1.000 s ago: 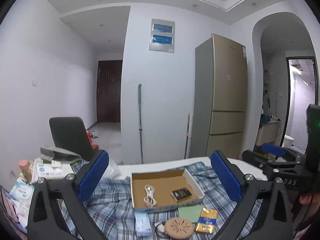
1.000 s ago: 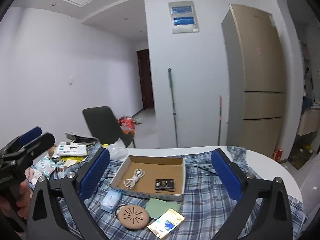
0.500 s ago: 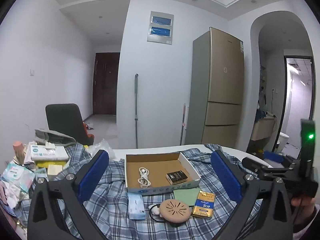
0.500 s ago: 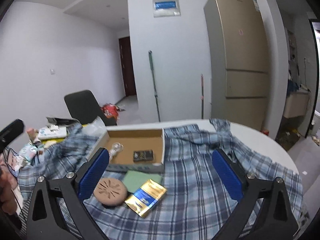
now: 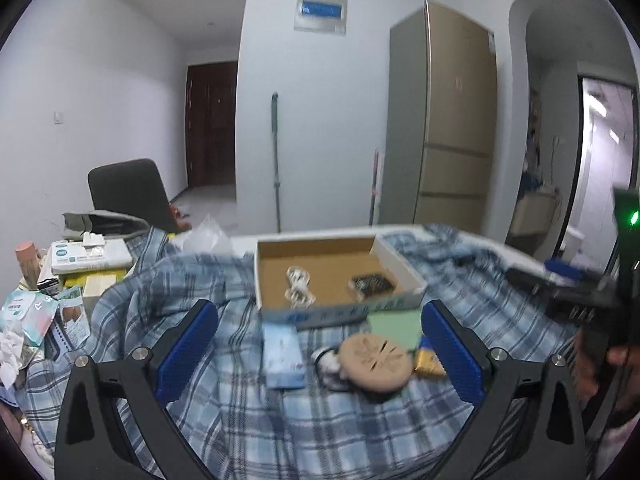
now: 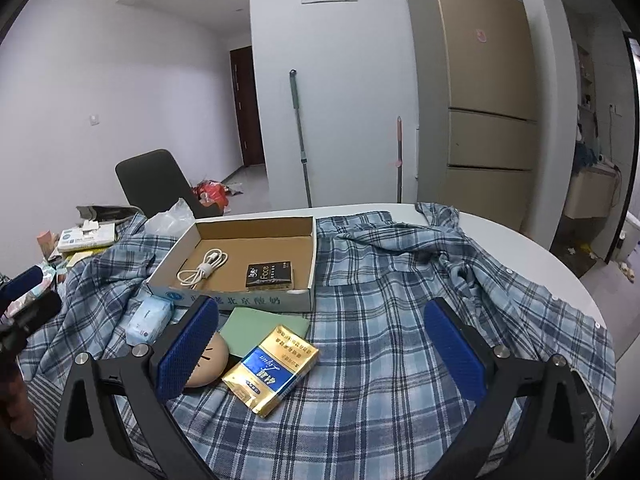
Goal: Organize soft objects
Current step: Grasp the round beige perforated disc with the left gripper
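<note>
A blue plaid shirt (image 6: 400,300) lies spread over a white round table (image 6: 552,268); it also shows in the left wrist view (image 5: 168,292). On it sit a cardboard box (image 6: 236,256) with a white cable (image 6: 204,268) and a black packet (image 6: 269,276), a light-blue tissue pack (image 6: 149,318), a tan round disc (image 5: 376,362), a green pad (image 6: 264,330) and a gold-blue packet (image 6: 272,368). My left gripper (image 5: 316,354) is open above the tissue pack and disc. My right gripper (image 6: 320,354) is open above the gold-blue packet.
Boxes and packets (image 5: 80,256) are piled at the table's left end beside a dark chair (image 5: 128,192). A fridge (image 6: 480,92) and two mop handles (image 6: 300,136) stand behind the table. The right gripper shows at the right edge of the left wrist view (image 5: 580,292).
Both grippers have dropped lower and moved closer to the table. The items on the shirt look larger and nearer. Both stay open and empty.
</note>
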The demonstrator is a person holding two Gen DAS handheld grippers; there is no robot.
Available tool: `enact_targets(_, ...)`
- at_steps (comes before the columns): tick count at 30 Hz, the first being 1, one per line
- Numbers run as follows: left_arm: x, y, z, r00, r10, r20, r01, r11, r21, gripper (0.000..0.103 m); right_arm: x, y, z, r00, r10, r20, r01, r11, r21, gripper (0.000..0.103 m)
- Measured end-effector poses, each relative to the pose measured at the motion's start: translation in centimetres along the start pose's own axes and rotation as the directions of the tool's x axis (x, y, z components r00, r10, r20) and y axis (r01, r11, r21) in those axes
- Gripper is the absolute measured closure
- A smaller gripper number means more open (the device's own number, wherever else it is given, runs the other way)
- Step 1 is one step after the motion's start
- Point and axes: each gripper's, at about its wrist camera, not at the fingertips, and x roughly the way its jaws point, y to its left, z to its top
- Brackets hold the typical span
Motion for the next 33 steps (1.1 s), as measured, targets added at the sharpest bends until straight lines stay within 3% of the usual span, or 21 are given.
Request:
enact_targets(3, 1.0, 0.2, -0.8, 0.999, 0.008, -0.046, -0.006, 0.999, 0.041, 0.0, 0.2, 0.2, 0.2, 1.0, 0.0, 0.002, 0.0, 1.0, -0.014, 0.001)
enact_targets(7, 1.8, 0.3, -1.2, 0.995, -0.033, -0.091, 0.038, 0.998, 0.048, 0.0, 0.8, 0.1, 0.5, 1.0, 0.003, -0.001, -0.003, 1.0, -0.009, 0.001)
enact_targets(9, 2.0, 0.1, -1.2, 0.996, -0.021, -0.086, 0.026, 0.998, 0.058, 0.0, 1.1, 0.0, 0.7, 1.0, 0.0, -0.006, 0.0, 1.0, -0.009, 0.001)
enact_targets(14, 4.4, -1.2, -1.2, 0.984, -0.065, -0.167, 0.094, 0.981, 0.167, 0.0, 1.3, -0.3, 1.1, 1.0, -0.01, 0.01, 0.01, 1.0, -0.025, 0.001)
enact_targets(17, 6.5, -2.2, -1.3, 0.96, -0.119, -0.254, 0.169, 0.968, 0.186, 0.0, 1.5, -0.3, 1.1, 1.0, -0.012, 0.012, 0.012, 0.999, -0.037, 0.001)
enact_targets(21, 9.7, -3.8, -2.7, 0.904, -0.178, -0.388, 0.268, 0.945, 0.19, 0.0, 2.2, -0.5, 0.8, 1.0, -0.017, -0.003, 0.017, 0.999, -0.041, 0.001)
enact_targets(24, 11.1, -4.9, -3.6, 0.898, -0.146, -0.415, 0.27, 0.928, 0.257, 0.0, 2.9, -0.8, 0.5, 1.0, -0.016, -0.016, 0.016, 0.999, -0.033, 0.001)
enact_targets(27, 12.3, -5.8, -4.0, 0.866, -0.165, -0.473, 0.324, 0.904, 0.279, 0.0, 3.6, -1.3, 0.1, 0.999, -0.014, -0.03, 0.013, 1.0, -0.014, 0.001)
enact_targets(33, 14.4, -6.9, -4.5, 0.849, -0.124, -0.513, 0.344, 0.868, 0.358, 0.0, 4.4, -2.1, -0.5, 0.998, -0.001, -0.059, 0.002, 1.0, 0.019, 0.001)
